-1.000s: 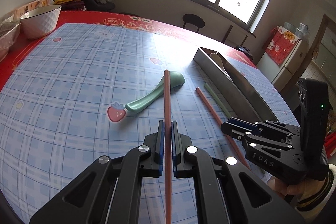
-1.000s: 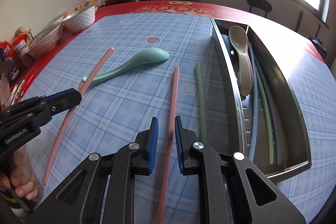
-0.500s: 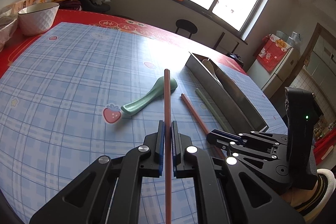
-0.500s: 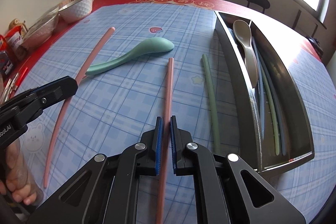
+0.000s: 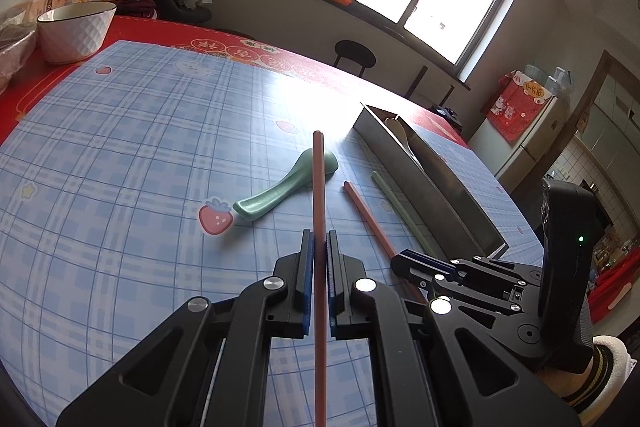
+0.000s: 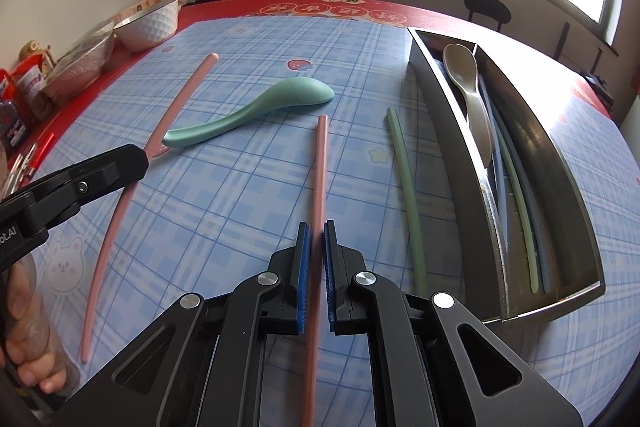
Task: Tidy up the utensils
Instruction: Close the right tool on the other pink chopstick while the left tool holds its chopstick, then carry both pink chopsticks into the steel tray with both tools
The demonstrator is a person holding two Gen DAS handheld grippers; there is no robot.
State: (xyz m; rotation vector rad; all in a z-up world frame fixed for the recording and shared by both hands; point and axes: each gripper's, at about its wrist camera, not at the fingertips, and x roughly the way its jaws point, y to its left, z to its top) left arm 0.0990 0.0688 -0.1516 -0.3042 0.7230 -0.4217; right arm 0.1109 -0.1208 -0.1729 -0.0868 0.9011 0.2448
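Sunlight from the window at the upper right of the left wrist view falls across your table (image 5: 120,131), which wears a blue checked cloth over red. Your steel tray (image 6: 560,163) lies along the right side of the right wrist view, long and narrow so that chopsticks drop in lengthwise; a beige spoon (image 6: 468,83) and several chopsticks already lie inside it. Left of centre, on the cloth, rests the green spoon (image 6: 256,107), not yet sorted, and just beside the tray's outer wall lies a green chopstick (image 6: 408,195), apart from it.

Your left gripper (image 5: 318,247) is clenched on a pink chopstick (image 5: 319,187), gripped partway along so the stick runs straight forward and its tip hangs over the green spoon's bowl. Your right gripper (image 6: 316,239) has just been closing and now clamps the second pink chopstick (image 6: 320,167), which lies in the middle of that view and points up the frame, roughly parallel with the tray. Holding one in each claw likely lets you carry the pair across together, already lined up with the tray's length.
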